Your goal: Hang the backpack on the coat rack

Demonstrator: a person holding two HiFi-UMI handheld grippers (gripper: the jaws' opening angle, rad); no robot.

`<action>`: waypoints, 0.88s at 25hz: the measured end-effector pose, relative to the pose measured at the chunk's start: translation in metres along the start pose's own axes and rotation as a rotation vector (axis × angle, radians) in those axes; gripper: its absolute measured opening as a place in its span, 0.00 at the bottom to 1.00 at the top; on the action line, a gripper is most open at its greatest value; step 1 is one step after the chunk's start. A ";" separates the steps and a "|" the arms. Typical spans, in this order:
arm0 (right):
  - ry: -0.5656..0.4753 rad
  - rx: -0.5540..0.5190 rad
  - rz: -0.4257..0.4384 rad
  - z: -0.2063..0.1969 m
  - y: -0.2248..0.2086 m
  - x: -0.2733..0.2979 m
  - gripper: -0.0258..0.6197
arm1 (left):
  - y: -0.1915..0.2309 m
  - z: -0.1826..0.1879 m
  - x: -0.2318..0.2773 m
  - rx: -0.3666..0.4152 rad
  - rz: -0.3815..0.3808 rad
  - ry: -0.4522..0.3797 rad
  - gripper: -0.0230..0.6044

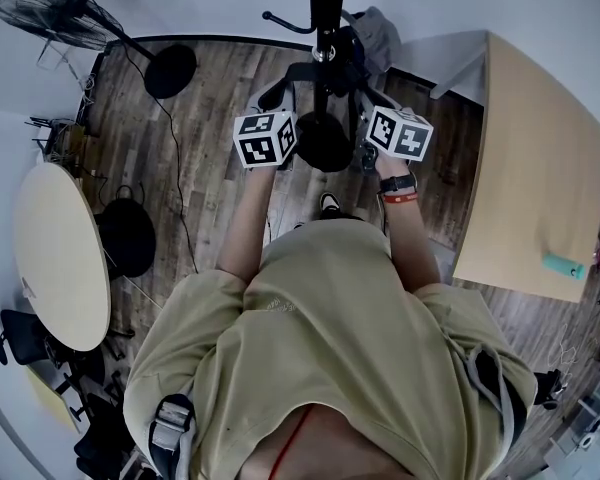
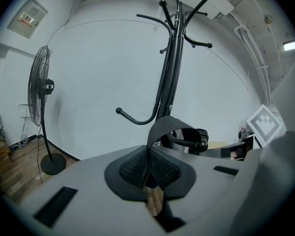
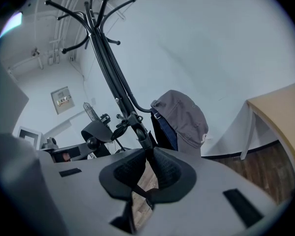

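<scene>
Standing before one coat rack, two tables flanking, one fan far left. One grey jacket crowds the hooks. One backpack hangs between the grippers. Left gripper jaws are clamped on its webbing loop, right gripper jaws on a strap.

I count one black metal coat rack and one black standing fan with a wire cage. There are two light wooden surfaces: one round surface and one rectangular surface, which carries one small teal object. One grey fabric item hangs on the rack.

There are two grippers. The left gripper pinches one black webbing strap between its fingers, and the right gripper pinches one thin black strap. That makes two straps. There is one person, with two bands on the right wrist.
</scene>
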State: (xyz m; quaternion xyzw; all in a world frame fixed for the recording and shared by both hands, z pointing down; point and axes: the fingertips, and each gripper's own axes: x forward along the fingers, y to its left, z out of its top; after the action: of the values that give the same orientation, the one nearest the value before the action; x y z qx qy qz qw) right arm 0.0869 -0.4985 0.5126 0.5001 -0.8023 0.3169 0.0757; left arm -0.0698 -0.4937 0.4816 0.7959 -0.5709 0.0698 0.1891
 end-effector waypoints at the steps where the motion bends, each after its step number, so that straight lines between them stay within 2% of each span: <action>1: 0.007 0.002 -0.009 -0.003 -0.002 0.000 0.13 | 0.001 -0.004 0.001 -0.003 0.001 0.010 0.08; 12: 0.068 0.031 -0.042 -0.035 -0.015 0.003 0.13 | 0.005 -0.042 0.006 -0.038 -0.001 0.089 0.08; 22: 0.107 -0.004 -0.052 -0.058 -0.014 0.005 0.13 | 0.004 -0.069 0.006 -0.052 -0.019 0.145 0.08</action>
State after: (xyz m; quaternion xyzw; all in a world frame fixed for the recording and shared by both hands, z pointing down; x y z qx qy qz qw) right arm 0.0852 -0.4724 0.5669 0.5032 -0.7843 0.3396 0.1276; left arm -0.0641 -0.4736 0.5475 0.7889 -0.5500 0.1106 0.2509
